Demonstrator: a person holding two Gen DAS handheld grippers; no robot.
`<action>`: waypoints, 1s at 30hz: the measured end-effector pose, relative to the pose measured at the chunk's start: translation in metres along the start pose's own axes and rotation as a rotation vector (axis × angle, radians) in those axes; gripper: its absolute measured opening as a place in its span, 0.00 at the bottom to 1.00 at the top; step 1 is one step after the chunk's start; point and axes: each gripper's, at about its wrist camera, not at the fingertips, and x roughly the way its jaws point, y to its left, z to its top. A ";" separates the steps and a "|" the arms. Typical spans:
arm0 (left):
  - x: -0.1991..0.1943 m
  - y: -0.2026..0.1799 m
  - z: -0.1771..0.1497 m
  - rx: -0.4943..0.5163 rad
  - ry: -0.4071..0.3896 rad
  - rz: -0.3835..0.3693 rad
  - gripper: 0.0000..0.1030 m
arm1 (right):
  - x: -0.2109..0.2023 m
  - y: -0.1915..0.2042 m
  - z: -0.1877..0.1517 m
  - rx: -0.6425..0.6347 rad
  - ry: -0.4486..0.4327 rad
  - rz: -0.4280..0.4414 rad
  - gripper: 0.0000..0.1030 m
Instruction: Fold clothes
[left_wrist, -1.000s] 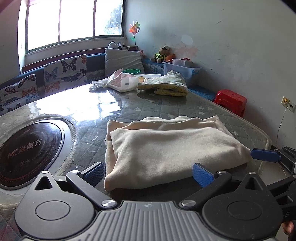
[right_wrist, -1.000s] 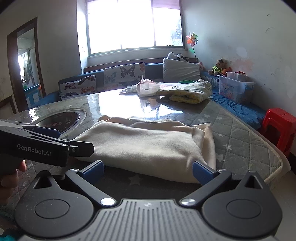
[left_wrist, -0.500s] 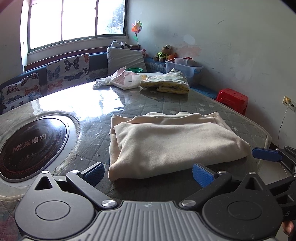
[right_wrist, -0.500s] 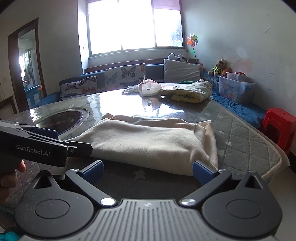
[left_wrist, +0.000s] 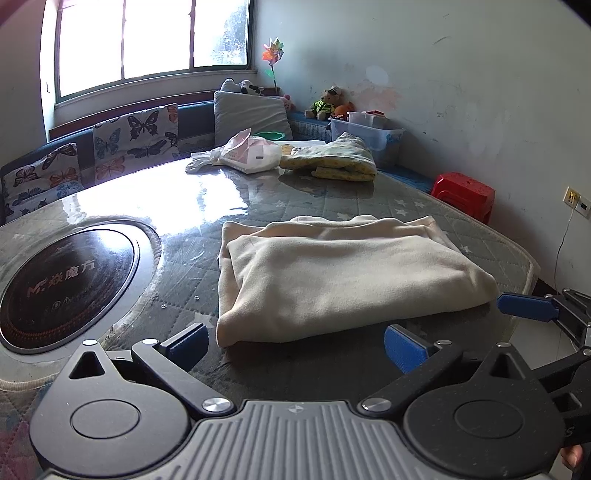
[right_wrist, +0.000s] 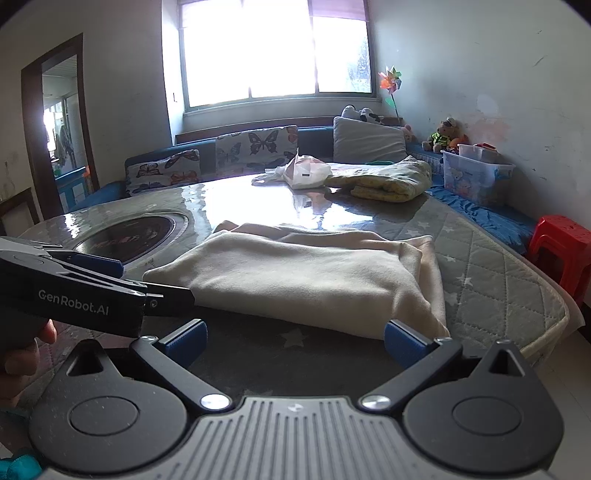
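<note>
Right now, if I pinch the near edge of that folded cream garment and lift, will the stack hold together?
Probably not. The cream garment looks soft and floppy; its layers sag at the rounded edges, so lifting one edge would likely unfold it. It seems light. The glossy table may let it slide when pushed.

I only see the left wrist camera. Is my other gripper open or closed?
Observer: Open. In the right wrist view the right gripper has its fingers spread wide, with nothing between them.
Child: Is it close to the cream cloth?
Observer: Yes. One of its blue pads sits right by the near corner of the folded cream cloth. I cannot tell whether they touch.
Child: What's over on the left side of the room?
Observer: An open doorway with a brown frame, which your view cuts off.
</note>
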 end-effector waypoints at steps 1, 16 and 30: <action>0.000 0.000 0.000 -0.002 0.002 -0.002 1.00 | 0.000 0.000 0.000 -0.001 0.001 0.000 1.00; 0.000 0.000 -0.003 0.000 0.008 0.000 1.00 | 0.001 0.002 -0.004 0.006 0.012 0.002 1.00; 0.002 0.004 -0.004 -0.010 0.017 0.012 1.00 | 0.005 0.005 -0.003 0.001 0.015 0.009 1.00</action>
